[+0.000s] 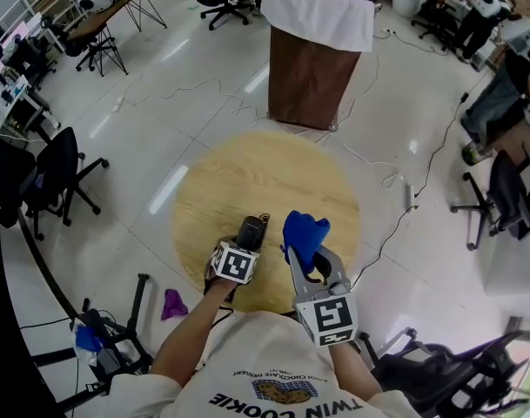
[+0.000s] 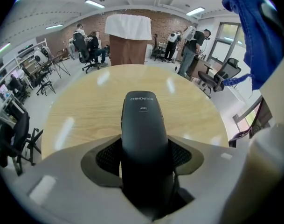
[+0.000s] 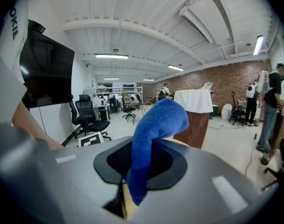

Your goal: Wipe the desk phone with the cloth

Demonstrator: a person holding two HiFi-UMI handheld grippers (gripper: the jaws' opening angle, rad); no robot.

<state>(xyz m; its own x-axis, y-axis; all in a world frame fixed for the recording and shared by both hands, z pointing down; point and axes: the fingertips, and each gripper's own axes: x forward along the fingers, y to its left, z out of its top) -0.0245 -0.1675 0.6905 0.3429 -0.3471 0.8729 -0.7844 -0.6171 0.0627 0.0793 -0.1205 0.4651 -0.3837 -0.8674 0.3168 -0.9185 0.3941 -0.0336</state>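
A black phone handset [image 1: 250,230] [image 2: 144,134] is clamped lengthwise between the jaws of my left gripper [image 1: 247,240] [image 2: 144,174], pointing out over the near part of the round wooden table [image 1: 247,168] [image 2: 81,106]. My right gripper [image 1: 306,259] [image 3: 141,174] is shut on a blue cloth [image 1: 305,235] [image 3: 153,129], which bunches up above its jaws. The cloth [image 2: 254,36] hangs just right of the handset and slightly above it, not touching it. I cannot see the phone's base.
A brown lectern with a white cover [image 1: 315,55] stands beyond the table. Office chairs [image 1: 56,177] and cables lie around on the white floor. A purple scrap [image 1: 173,303] lies on the floor at my left. People stand at the room's far end.
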